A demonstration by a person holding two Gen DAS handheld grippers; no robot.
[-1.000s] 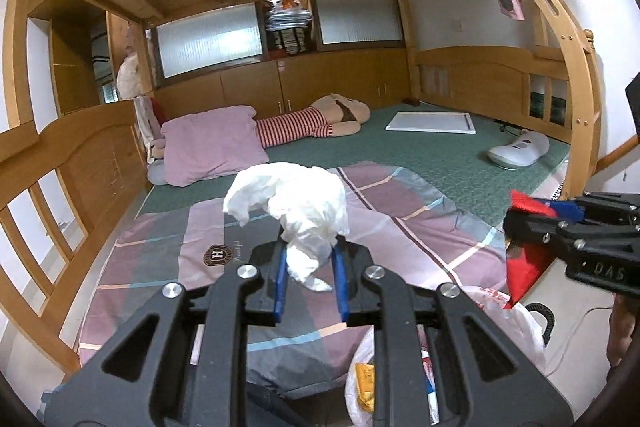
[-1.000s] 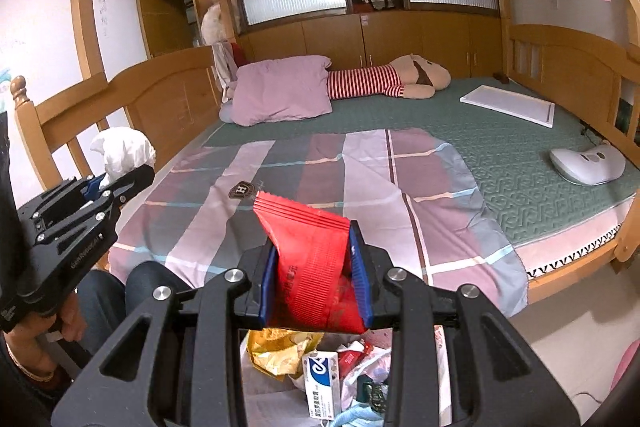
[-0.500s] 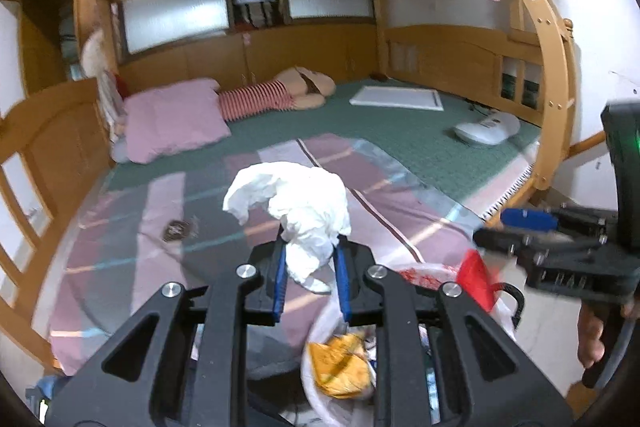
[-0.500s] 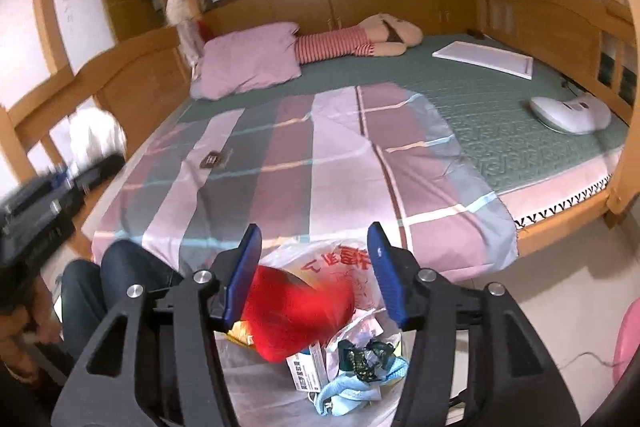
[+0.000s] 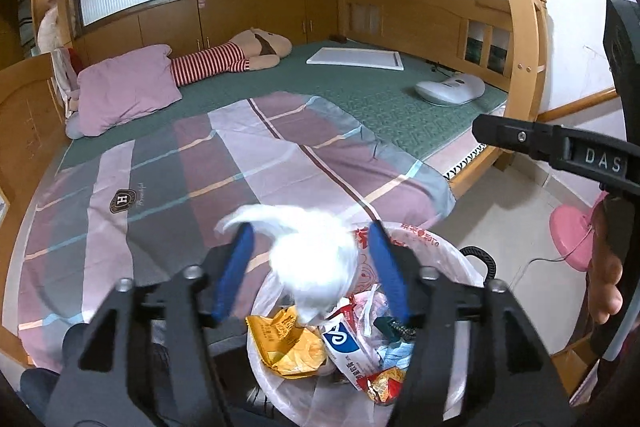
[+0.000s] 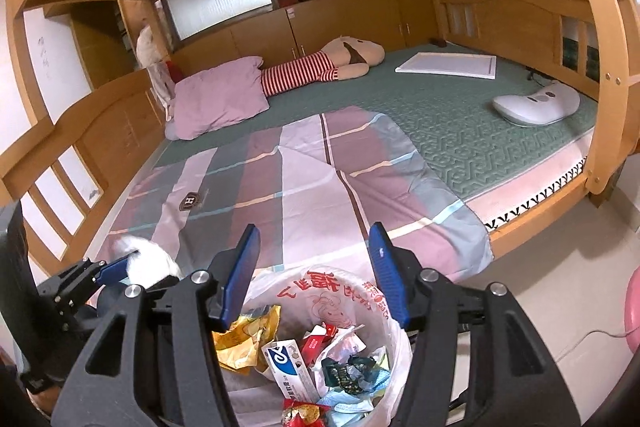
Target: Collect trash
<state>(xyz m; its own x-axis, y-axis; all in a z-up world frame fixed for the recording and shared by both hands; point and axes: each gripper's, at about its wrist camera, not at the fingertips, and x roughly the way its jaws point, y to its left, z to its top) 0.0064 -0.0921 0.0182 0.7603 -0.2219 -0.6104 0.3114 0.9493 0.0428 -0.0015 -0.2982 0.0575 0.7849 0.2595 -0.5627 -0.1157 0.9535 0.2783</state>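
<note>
A white trash bag (image 5: 436, 247) with red print, full of wrappers, sits below both grippers; it also shows in the right wrist view (image 6: 320, 287). My left gripper (image 5: 310, 273) is open. A crumpled white tissue (image 5: 316, 263), blurred, hangs loose between its jaws above the bag. In the right wrist view the tissue (image 6: 150, 263) shows beside the left gripper's blue pad. My right gripper (image 6: 314, 275) is open and empty above the bag. A red wrapper (image 6: 300, 415) lies among the trash.
A striped sheet (image 5: 200, 163) covers the near part of the green mattress (image 6: 460, 115). A pink pillow (image 5: 124, 95), a striped doll (image 6: 320, 71), a white board (image 5: 356, 61) and a white device (image 6: 536, 105) lie on the bed. A wooden bedpost (image 5: 516, 39) stands on the right.
My left gripper has opened and the tissue has come loose above the bag. My right gripper opened earlier and the red wrapper fell into the bag. Both grippers moved over the bag.
</note>
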